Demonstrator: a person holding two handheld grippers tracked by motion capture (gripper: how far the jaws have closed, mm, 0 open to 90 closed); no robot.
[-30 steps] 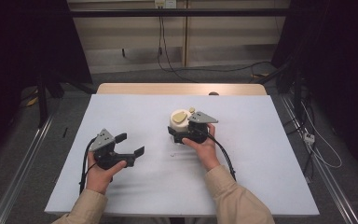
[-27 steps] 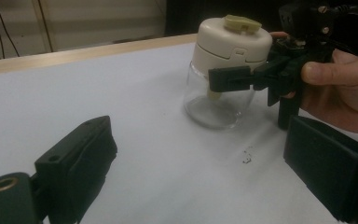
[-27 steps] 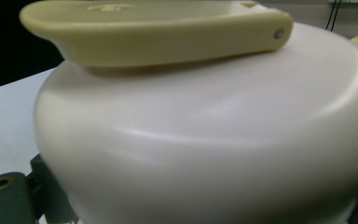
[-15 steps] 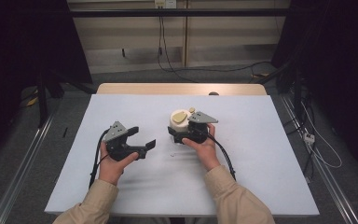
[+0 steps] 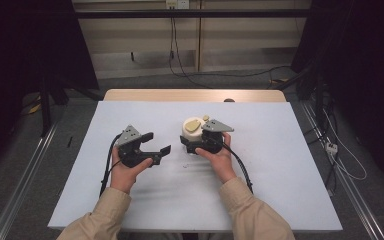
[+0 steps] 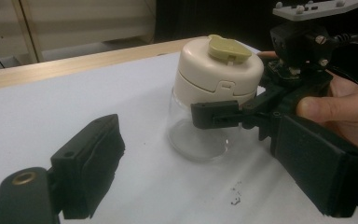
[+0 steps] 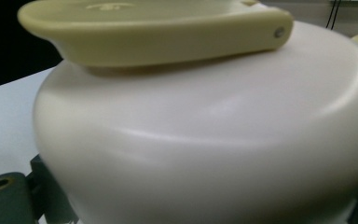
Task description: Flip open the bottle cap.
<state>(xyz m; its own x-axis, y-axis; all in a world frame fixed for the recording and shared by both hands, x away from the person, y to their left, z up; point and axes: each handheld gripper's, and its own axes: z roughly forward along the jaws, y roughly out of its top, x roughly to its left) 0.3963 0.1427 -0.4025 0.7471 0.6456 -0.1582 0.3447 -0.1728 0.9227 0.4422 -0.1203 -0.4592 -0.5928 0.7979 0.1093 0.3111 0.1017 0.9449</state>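
A white table (image 5: 260, 200) stands in a dim room, with a strip of bare wood (image 5: 180, 95) along its far edge. Grey floor lies all round it, and cables (image 5: 180, 55) hang and trail by the back wall. More wires (image 5: 340, 160) lie on the floor at the right. A few tiny dark specks (image 6: 235, 198) sit on the table near the jar.

The jar (image 5: 194, 134) stands upright near the middle of the table. It has a clear glass bottom (image 6: 196, 135), a fat cream lid (image 6: 219, 70) and a small yellow-green flap (image 6: 228, 48) on top. The right gripper (image 5: 196, 145) is closed on the jar, its jaws pressing on both sides just under the lid. The right hand (image 5: 220, 157) holds it from behind. In the right gripper view the lid is very close and blurry.

The left gripper (image 5: 156, 149) is wide open and holds nothing. It sits just left of the jar, not touching it, and its jaws point toward it. Only bare table lies between them. In the left gripper view the jar sits between its two jaws but farther off, with the right gripper's jaw across the glass.

Since a second ago the left gripper has moved right, closer to the jar. The jar and the right gripper have stayed where they were
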